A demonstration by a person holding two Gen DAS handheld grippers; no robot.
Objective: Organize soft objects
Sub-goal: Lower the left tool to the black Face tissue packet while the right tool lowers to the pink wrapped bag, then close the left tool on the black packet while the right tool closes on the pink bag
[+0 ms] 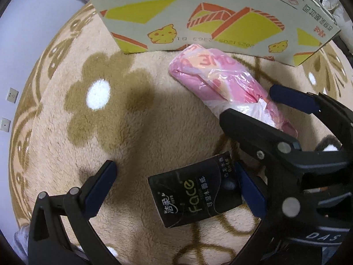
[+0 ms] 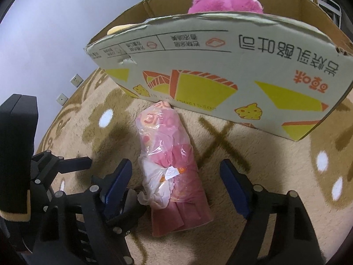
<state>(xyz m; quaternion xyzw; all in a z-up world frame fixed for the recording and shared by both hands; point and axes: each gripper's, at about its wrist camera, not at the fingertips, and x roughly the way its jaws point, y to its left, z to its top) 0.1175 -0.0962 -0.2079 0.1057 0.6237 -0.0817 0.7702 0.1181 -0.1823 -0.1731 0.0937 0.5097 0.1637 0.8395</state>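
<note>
A black tissue pack (image 1: 194, 195) lies on the beige rug between the fingers of my open left gripper (image 1: 176, 187), nearer the right finger. A pink bundle in clear plastic (image 1: 222, 84) lies beside the cardboard box (image 1: 220, 17). In the right wrist view my right gripper (image 2: 178, 183) is open and straddles the pink bundle (image 2: 174, 172), fingers apart from it on both sides. The right gripper's fingers (image 1: 291, 98) also show in the left wrist view around the bundle. The box (image 2: 220, 66) holds a pink plush toy (image 2: 222, 3) and a yellow soft item (image 2: 119, 29).
The rug (image 1: 132, 114) has brown flower and line patterns. A pale wall with two sockets (image 2: 76, 80) stands at the left. The left gripper's body (image 2: 66, 198) sits close beside the right gripper's left finger.
</note>
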